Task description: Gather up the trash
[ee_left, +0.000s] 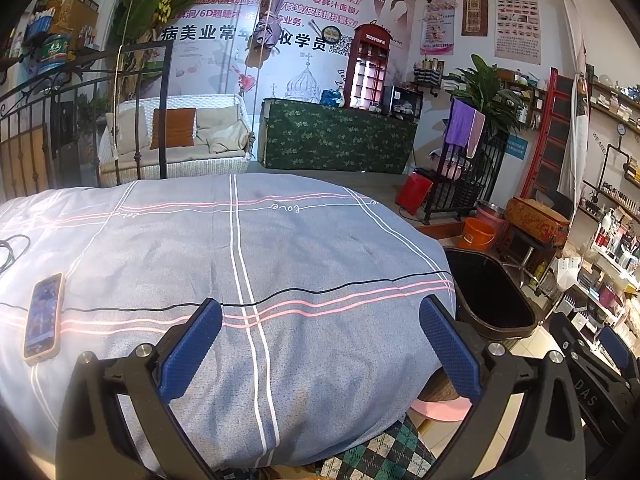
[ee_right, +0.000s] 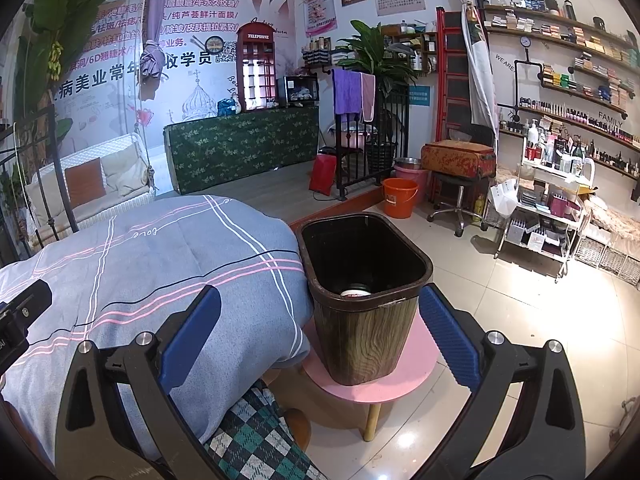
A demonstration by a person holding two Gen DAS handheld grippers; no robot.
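Note:
A dark wood-grain trash bin (ee_right: 362,280) stands on a pink round stool (ee_right: 372,376) beside the bed; a round white-rimmed item (ee_right: 355,292) lies at its bottom. The bin also shows at the right of the left wrist view (ee_left: 492,296). My right gripper (ee_right: 320,316) is open and empty, held just in front of the bin. My left gripper (ee_left: 320,332) is open and empty above the blue-grey bedspread (ee_left: 240,248). No loose trash shows on the bedspread.
A phone (ee_left: 43,316) lies on the bed's left side with a thin black cable (ee_left: 340,288) running across the cover. An orange bucket (ee_right: 399,197), a swivel stool (ee_right: 460,196) and a white cart (ee_right: 540,208) stand on the tiled floor. A green checked cloth (ee_right: 256,440) hangs below the bed.

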